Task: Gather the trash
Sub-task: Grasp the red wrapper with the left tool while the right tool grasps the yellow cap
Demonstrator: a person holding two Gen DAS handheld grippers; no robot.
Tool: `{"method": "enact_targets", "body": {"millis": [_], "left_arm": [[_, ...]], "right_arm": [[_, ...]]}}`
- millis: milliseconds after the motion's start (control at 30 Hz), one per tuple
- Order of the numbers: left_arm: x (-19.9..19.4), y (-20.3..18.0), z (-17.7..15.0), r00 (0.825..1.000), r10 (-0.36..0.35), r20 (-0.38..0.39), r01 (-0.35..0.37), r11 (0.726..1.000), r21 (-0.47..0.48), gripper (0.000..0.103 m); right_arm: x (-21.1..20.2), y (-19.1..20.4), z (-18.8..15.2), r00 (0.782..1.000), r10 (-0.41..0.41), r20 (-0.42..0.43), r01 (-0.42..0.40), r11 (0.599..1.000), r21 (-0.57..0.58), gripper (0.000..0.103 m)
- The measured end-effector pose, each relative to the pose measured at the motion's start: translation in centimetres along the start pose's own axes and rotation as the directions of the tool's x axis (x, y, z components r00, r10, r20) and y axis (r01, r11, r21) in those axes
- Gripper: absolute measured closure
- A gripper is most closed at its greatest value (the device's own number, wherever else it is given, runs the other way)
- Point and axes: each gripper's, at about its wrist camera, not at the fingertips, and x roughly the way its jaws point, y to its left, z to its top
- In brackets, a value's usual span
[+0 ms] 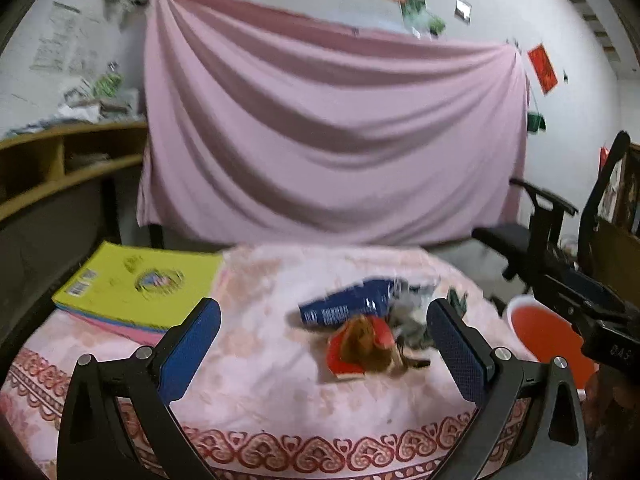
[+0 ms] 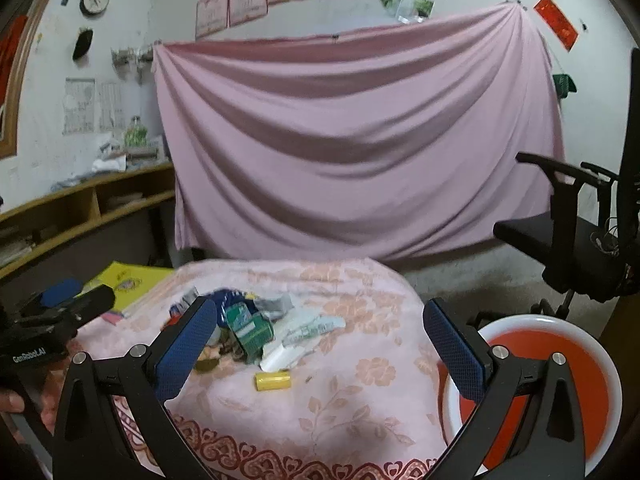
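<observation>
A heap of trash lies on the pink flowered tablecloth (image 2: 340,400): a blue packet (image 1: 344,308), a red wrapper with brown peel (image 1: 360,348), a green box (image 2: 248,330), white and grey wrappers (image 2: 308,332) and a small yellow cylinder (image 2: 273,381). My left gripper (image 1: 324,344) is open and empty, its fingers on either side of the heap and nearer the camera. My right gripper (image 2: 320,344) is open and empty, just in front of the heap, with the yellow cylinder between its fingers. A red bin with a white rim (image 2: 560,380) stands at the table's right edge, also seen in the left view (image 1: 548,336).
A stack of yellow and pink books (image 1: 136,288) lies at the table's left corner. A black office chair (image 2: 580,232) stands to the right beyond the bin. A pink sheet (image 2: 352,140) hangs on the wall behind. Wooden shelves (image 2: 80,208) run along the left.
</observation>
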Motion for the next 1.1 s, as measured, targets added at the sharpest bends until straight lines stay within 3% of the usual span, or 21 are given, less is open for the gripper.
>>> {"method": "enact_targets", "body": {"millis": [100,200,267,333,500,567,700,767,933,1100], "left_arm": [[1.8,-0.1,-0.4,0.996,-0.031,-0.088,0.029,0.999,-0.022,0.005],[3.5,0.0,-0.8,0.983,-0.08,-0.166,0.071,0.996,-0.059,0.015],[4.5,-0.2,-0.9,0.971,-0.104,-0.214,0.089,0.993,-0.079,0.032],[5.3,-0.2,-1.1,0.96,-0.126,-0.25,0.103,0.989,-0.103,0.039],[6.7,0.3,-1.3,0.94,-0.158,-0.301,0.104,0.977,-0.186,0.042],[7.0,0.6,-1.4,0.934,-0.176,-0.31,0.108,0.969,-0.224,0.051],[7.5,1.5,-1.3,0.926,-0.206,-0.316,0.118,0.954,-0.277,0.054],[7.5,1.7,-1.2,0.924,-0.22,-0.314,0.125,0.947,-0.296,0.065],[7.1,1.7,-1.3,0.924,-0.219,-0.313,0.125,0.948,-0.293,0.077],[6.5,1.7,-1.8,0.928,-0.225,-0.297,0.134,0.946,-0.297,0.081]], "right_arm": [[1.3,-0.3,-0.5,0.996,0.022,-0.088,-0.02,1.0,0.024,0.012],[2.8,-0.5,-1.1,0.981,0.053,-0.188,-0.045,0.998,0.048,0.026],[3.8,-0.4,-1.6,0.966,0.078,-0.245,-0.067,0.996,0.053,0.033],[4.3,-0.1,-2.1,0.953,0.107,-0.285,-0.095,0.994,0.055,0.042],[5.9,1.6,-2.7,0.915,0.151,-0.373,-0.153,0.988,0.025,0.047],[6.6,2.4,-3.0,0.898,0.163,-0.41,-0.174,0.985,0.01,0.051],[7.3,3.1,-3.3,0.888,0.152,-0.435,-0.174,0.985,-0.011,0.053],[7.5,3.3,-3.3,0.885,0.149,-0.441,-0.173,0.985,-0.015,0.059],[7.4,3.2,-3.5,0.886,0.153,-0.438,-0.178,0.984,-0.017,0.076],[6.6,3.2,-3.7,0.889,0.18,-0.421,-0.199,0.98,-0.002,0.076]]}}
